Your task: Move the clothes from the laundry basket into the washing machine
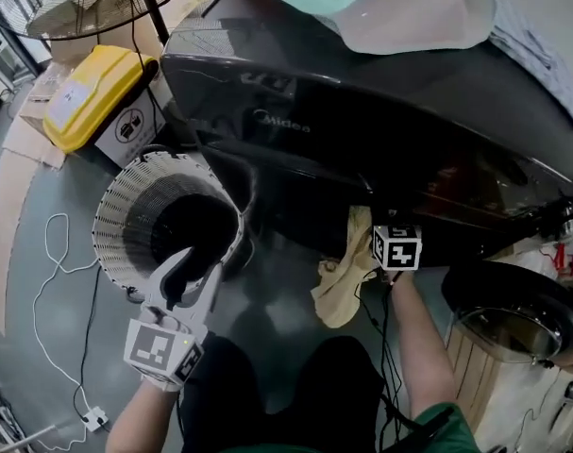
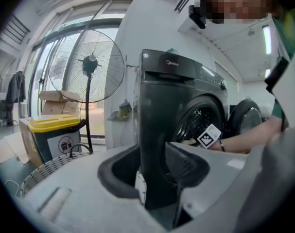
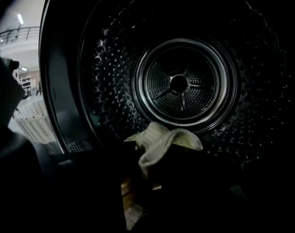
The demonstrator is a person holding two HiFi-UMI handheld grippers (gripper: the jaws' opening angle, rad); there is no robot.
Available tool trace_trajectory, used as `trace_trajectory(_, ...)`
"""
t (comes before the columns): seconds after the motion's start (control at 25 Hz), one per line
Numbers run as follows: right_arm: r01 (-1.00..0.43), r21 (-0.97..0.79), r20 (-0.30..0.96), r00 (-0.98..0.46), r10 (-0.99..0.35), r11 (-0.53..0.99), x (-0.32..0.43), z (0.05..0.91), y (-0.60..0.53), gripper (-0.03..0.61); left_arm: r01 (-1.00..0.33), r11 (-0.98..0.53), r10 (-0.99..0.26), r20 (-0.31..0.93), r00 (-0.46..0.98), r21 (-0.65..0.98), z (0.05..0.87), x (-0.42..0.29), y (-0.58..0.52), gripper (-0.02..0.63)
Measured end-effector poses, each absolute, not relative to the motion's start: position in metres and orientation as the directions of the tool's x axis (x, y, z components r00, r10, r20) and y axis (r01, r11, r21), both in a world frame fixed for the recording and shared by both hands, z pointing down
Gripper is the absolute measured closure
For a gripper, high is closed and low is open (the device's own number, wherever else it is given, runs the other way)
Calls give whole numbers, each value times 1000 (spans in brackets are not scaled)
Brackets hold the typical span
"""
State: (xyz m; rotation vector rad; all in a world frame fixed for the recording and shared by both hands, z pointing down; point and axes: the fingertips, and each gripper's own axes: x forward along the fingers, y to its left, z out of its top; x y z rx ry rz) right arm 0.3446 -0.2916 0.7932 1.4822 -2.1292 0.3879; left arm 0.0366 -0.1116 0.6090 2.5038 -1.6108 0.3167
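Yellowish cloth [image 1: 347,272] hangs at washing machine [image 1: 362,111] door opening, by drum [image 3: 183,84] front lip, pinched in right gripper [image 3: 147,178], jaws narrow. Left gripper [image 1: 193,270], jaws wide apart & empty, hovers over laundry basket [image 1: 126,206] near rim.

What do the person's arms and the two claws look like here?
The left claw is pale grey with black inner pads; the right claw looks dark. Each carries a white cube with black square markers. A black cable runs beside the right arm; the sleeve is green.
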Motion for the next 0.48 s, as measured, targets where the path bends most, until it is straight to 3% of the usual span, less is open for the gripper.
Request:
trace_trajectory(0.28, -937, 49, 569, -259, -781, 347, 351, 804, -284, 202, -896, -444, -876, 215, 433, -2, 644, 44, -120, 451)
trace_trajectory(0.48, -950, 21, 510, -258, -821, 312, 363, 770, -249, 199, -890, -456, -875, 188, 447, -7, 638, 38, -128, 451)
